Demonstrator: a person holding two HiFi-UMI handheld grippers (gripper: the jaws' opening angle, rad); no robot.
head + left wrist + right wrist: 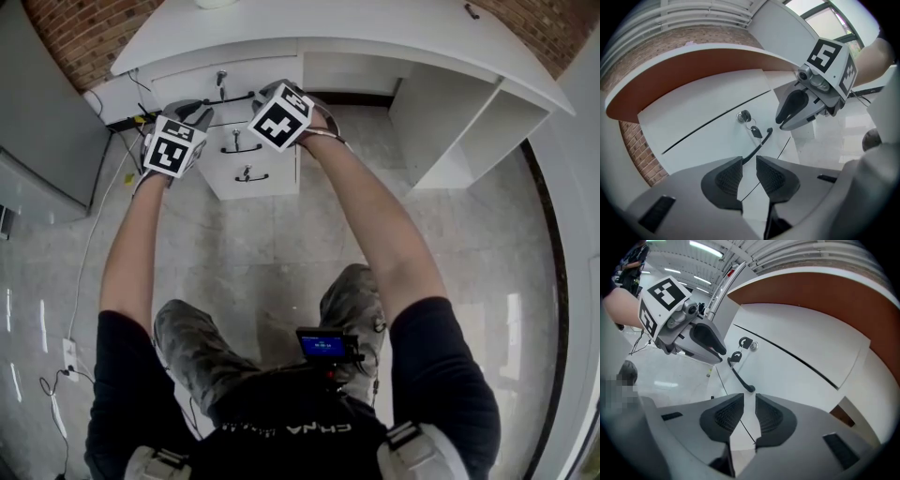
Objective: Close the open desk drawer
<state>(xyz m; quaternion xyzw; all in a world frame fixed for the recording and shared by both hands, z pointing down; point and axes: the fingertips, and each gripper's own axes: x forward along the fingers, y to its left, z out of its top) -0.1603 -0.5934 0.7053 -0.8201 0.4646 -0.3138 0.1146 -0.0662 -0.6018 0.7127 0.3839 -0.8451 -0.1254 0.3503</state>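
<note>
A white desk (375,28) has a stack of drawers (267,159) under its left side. The top drawer front (708,126) carries a lock with a key (744,116) and a black bar handle (758,144); the same handle (740,377) appears in the right gripper view. My left gripper (199,112) and right gripper (272,92) are side by side just in front of this top drawer. The left gripper (749,176) has a narrow gap between its pads and nothing in it. The right gripper (749,414) is the same, open and empty. Neither visibly touches the front.
Two lower drawers with black handles (242,147) sit below the top one. The desk's knee space (352,103) and a white side panel (469,131) lie to the right. A grey cabinet (47,122) stands at left, with cables (89,244) on the tiled floor.
</note>
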